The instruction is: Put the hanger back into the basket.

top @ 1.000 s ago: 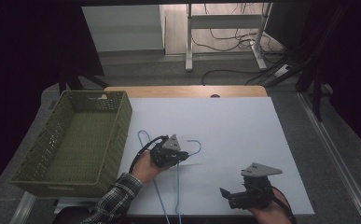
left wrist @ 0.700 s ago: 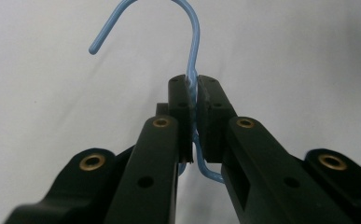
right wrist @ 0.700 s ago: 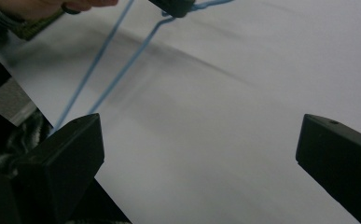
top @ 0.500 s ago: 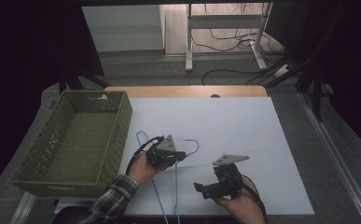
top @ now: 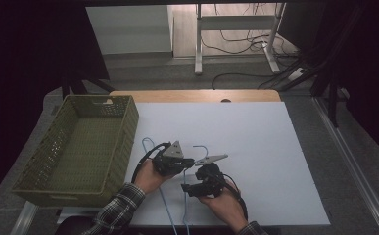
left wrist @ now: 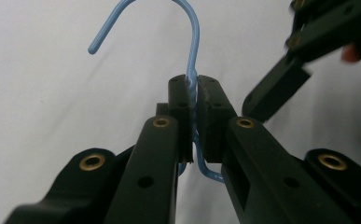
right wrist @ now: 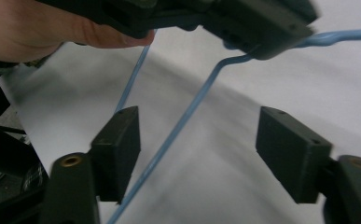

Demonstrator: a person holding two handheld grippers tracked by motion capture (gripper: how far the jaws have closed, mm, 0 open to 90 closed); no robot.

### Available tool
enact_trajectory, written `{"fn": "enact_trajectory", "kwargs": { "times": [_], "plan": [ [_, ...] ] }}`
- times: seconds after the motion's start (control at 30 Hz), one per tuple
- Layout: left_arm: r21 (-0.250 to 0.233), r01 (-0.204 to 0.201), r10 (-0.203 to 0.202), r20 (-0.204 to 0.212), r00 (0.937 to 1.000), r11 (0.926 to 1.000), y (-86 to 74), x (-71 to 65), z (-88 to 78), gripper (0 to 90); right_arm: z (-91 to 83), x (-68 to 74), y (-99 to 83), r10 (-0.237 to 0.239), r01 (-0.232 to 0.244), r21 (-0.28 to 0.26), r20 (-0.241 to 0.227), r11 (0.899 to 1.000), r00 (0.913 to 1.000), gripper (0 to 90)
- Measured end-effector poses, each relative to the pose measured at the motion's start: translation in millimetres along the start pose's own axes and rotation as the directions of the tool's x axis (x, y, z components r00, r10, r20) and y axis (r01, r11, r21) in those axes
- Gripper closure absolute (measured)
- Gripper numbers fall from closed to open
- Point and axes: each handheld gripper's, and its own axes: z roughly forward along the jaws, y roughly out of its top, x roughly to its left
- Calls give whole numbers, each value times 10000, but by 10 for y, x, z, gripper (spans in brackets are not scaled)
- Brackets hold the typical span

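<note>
A blue wire hanger [top: 183,205] lies on the white table [top: 255,147], its hook [top: 202,148] pointing away from me. My left gripper [top: 187,164] is shut on the hanger's twisted neck [left wrist: 193,88], with the hook [left wrist: 190,28] curving up beyond the jaws. Just right of it is my right gripper [top: 189,187], tips towards the hanger. In the right gripper view this gripper [right wrist: 201,135] is open, and one hanger arm [right wrist: 180,126] runs between its two pads without touching them. The left gripper [right wrist: 225,18] crosses the top of that view.
An olive-green mesh basket [top: 123,142] stands on the table's left side, close to my left hand [top: 148,177]. A wooden strip [top: 192,95] runs along the far table edge. Open white surface stretches to the right and behind the grippers.
My right gripper has travelled left from the table's front right to just beside the left gripper, straddling a hanger arm. The left gripper has kept its hold and barely shifted.
</note>
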Motion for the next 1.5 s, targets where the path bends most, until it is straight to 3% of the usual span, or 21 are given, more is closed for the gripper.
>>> {"fn": "enact_trajectory", "kwargs": {
  "times": [0.2, 0.43, 0.57, 0.6, 0.67, 0.73, 0.77, 0.8, 0.83, 0.87, 0.9, 0.93, 1.03, 1.07, 1.1, 1.27, 1.3, 1.33, 1.4, 1.43, 1.5],
  "plan": [
    [-49, 57, -58, -8, 10000, 10000, -1, -3, 2, 857, 182, 17, 10, 395, -393, 241, -86, 9989, 9992, 470],
    [-93, 98, -98, 16, 10000, 9999, -2, -4, 1, 857, 248, -7, -24, 891, -875, 378, -418, 9954, 9951, 603],
    [-81, 97, -97, 4, 10000, 9999, -5, -3, -1, 857, 259, -39, -40, 1447, -1417, 404, -856, 9891, 9858, 663],
    [-80, 74, -74, 6, 10000, 9999, -6, -2, -1, 857, 269, -45, -49, 1768, -1727, 458, -1109, 9839, 9780, 706],
    [-91, 123, -123, 20, 9999, 9999, -9, -7, -3, 857, 273, -51, -54, 1913, -1868, 470, -1244, 9813, 9736, 733],
    [-127, 155, -155, -13, 9999, 9998, -14, -4, -14, 856, 272, -63, -57, 2490, -2439, 521, -1451, 9684, 9576, 779],
    [-127, 155, -155, -13, 9999, 9998, -14, -4, -14, 855, 272, -63, -57, 2490, -2439, 521, -1451, 9684, 9576, 779],
    [-296, 352, -353, 2, 9994, 9989, -24, 5, -36, 849, 263, -97, -64, 3096, -3038, 599, -1638, 9509, 9367, 817],
    [-296, 352, -353, 2, 9994, 9989, -24, 5, -36, 843, 263, -97, -64, 3096, -3038, 599, -1638, 9509, 9367, 817],
    [-495, 522, -523, 3, 9986, 9974, -30, 26, -96, 833, 250, -139, -73, 3675, -3620, 647, -2012, 9299, 9080, 860],
    [-495, 522, -523, 3, 9986, 9974, -30, 26, -96, 812, 250, -139, -73, 3675, -3620, 647, -2012, 9299, 9080, 860],
    [-562, 636, -634, 52, 9980, 9964, -26, 31, -123, 770, 222, -163, -71, 3896, -3848, 671, -2282, 9205, 8922, 869],
    [-644, 548, -564, -223, 9982, 9964, 3, 16, -209, 691, 179, -150, -50, 3756, -3736, 549, -2356, 9260, 8963, 871],
    [-886, 598, -628, -316, 9975, 9943, 31, -11, -280, 654, 133, -121, -15, 3454, -3445, 450, -2283, 9377, 9103, 871],
    [-886, 598, -628, -316, 9975, 9943, 31, -11, -280, 630, 113, -112, -4, 3348, -3349, 389, -2261, 9414, 9148, 871],
    [-1344, 555, -641, -609, 9961, 9894, 117, -94, -522, 473, -44, -46, 76, 2165, -2168, 147, -1500, 9761, 9647, 871],
    [-1344, 555, -641, -609, 9961, 9894, 117, -94, -522, 450, -44, -46, 76, 2165, -2168, 147, -1500, 9761, 9647, 871],
    [-1424, 564, -664, -670, 9955, 9882, 128, -107, -593, 432, -110, -15, 106, 1697, -1704, 34, -1137, 9854, 9789, 871],
    [-1485, 587, -698, -708, 9950, 9872, 127, -113, -653, 401, -174, 3, 133, 1238, -1242, 8, -846, 9923, 9887, 871],
    [-1485, 587, -698, -708, 9950, 9872, 127, -113, -653, 384, -174, 3, 133, 1238, -1242, 8, -846, 9923, 9887, 871],
    [-1427, 578, -690, -751, 9948, 9881, 126, -118, -709, 350, -260, 2, 162, 747, -745, 57, -575, 9972, 9955, 871]
  ]
}}
